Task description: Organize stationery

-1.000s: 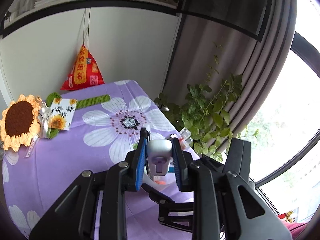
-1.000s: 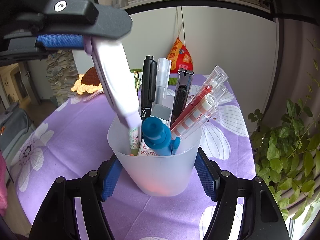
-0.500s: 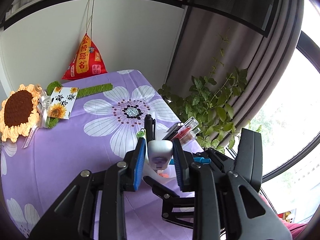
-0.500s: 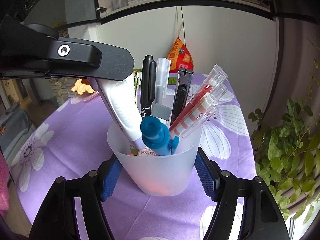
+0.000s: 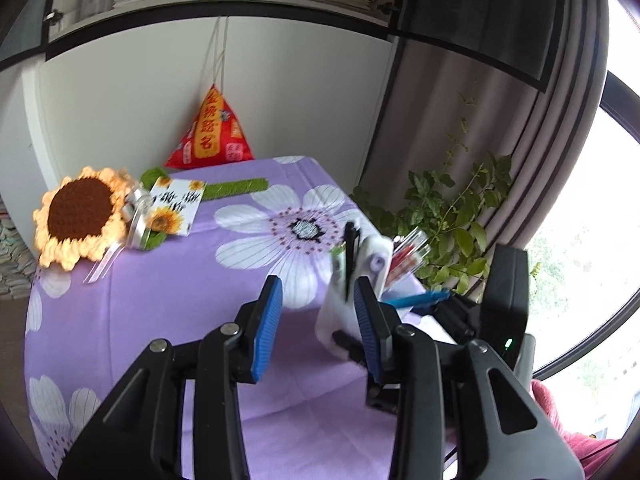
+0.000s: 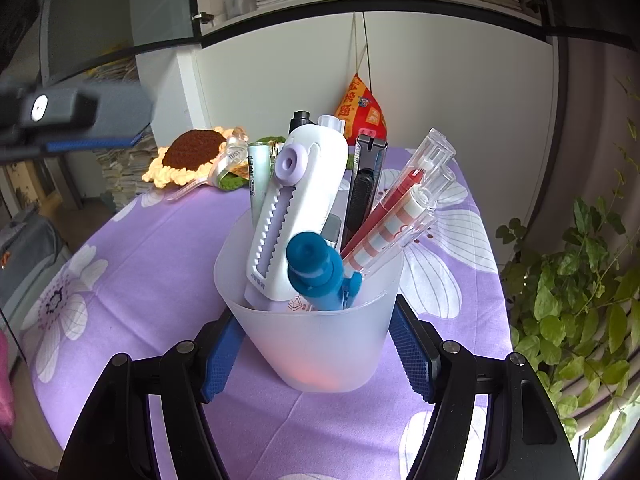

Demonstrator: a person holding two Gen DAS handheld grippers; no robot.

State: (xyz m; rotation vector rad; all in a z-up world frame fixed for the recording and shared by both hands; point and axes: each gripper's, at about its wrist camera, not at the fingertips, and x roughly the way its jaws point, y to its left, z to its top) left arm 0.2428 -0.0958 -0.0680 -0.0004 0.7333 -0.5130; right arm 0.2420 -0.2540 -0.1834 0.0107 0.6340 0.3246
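A frosted plastic cup [image 6: 316, 344] stands on the purple flowered cloth, and my right gripper [image 6: 316, 350] is shut on it. In it stand a white correction-tape dispenser [image 6: 300, 208], a blue pen [image 6: 316, 272], red and striped clear pens [image 6: 404, 208], a black pen and a box cutter [image 6: 366, 184]. My left gripper [image 5: 318, 324] is open and empty, to the left of the cup [image 5: 340, 320]. The dispenser [image 5: 374, 264] leans in the cup just beyond its right finger. The left gripper also shows blurred at upper left in the right wrist view [image 6: 72, 116].
A crochet sunflower [image 5: 80, 216], a small sunflower card [image 5: 172, 208] and a red-and-yellow pyramid bag [image 5: 212, 136] lie at the table's far end. A leafy plant [image 5: 452, 216] and curtain stand past the right edge. Shelves with books hang above.
My left gripper let go of the white correction-tape dispenser, which now rests in the cup, then opened and drew back to the left. The right gripper kept holding the cup.
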